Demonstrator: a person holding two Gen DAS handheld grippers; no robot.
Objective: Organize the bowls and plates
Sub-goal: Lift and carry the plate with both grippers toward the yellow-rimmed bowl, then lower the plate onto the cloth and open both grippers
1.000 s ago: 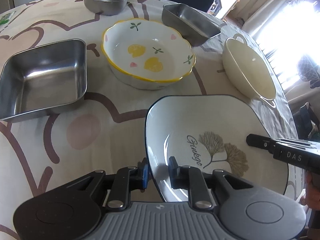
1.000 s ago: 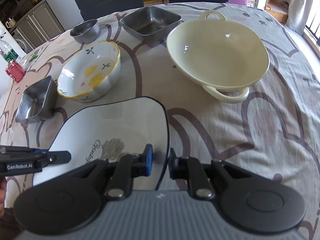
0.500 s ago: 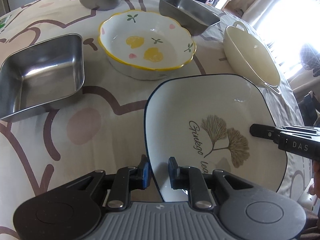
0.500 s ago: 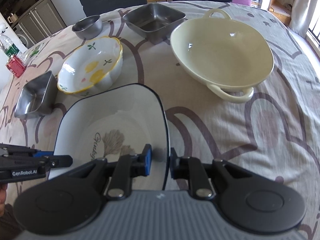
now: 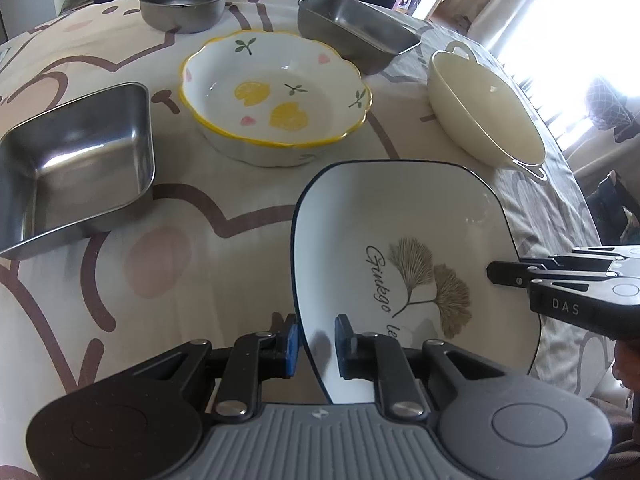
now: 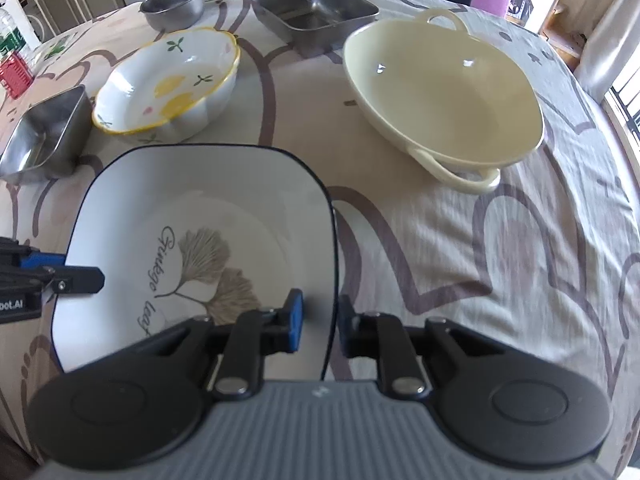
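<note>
1. The left tool point(image 5: 316, 340) has its two pads closed to a narrow gap on the left rim of the square ginkgo plate point(image 5: 400, 240), one pad inside the rim and one outside.
2. The right tool point(image 6: 320, 322) grips the opposite rim of the same plate point(image 6: 192, 216) in the same way, nearly closed with the dark-edged rim pinched between its pads.
3. The plate is white with a thin dark border, a brown ginkgo-leaf print and the script word "Ginkgo". It sits above the near part of the counter point(image 6: 460, 240), tilted. Whether it touches the cloth cannot be told.
4. The counter carries a pale cloth with brown looping lines and pink patches.
5. Beyond the plate stands a scalloped lemon-print bowl point(image 5: 276, 92) with a yellow rim.
6. To its right lies a cream two-handled bowl point(image 6: 444, 92), well apart from the plate.
7. A square steel dish point(image 5: 76, 160) sits left of the lemon bowl. A second steel dish point(image 5: 356, 28) and a round steel bowl point(image 5: 182, 4) stand at the far side.
8. All five are empty.
</note>
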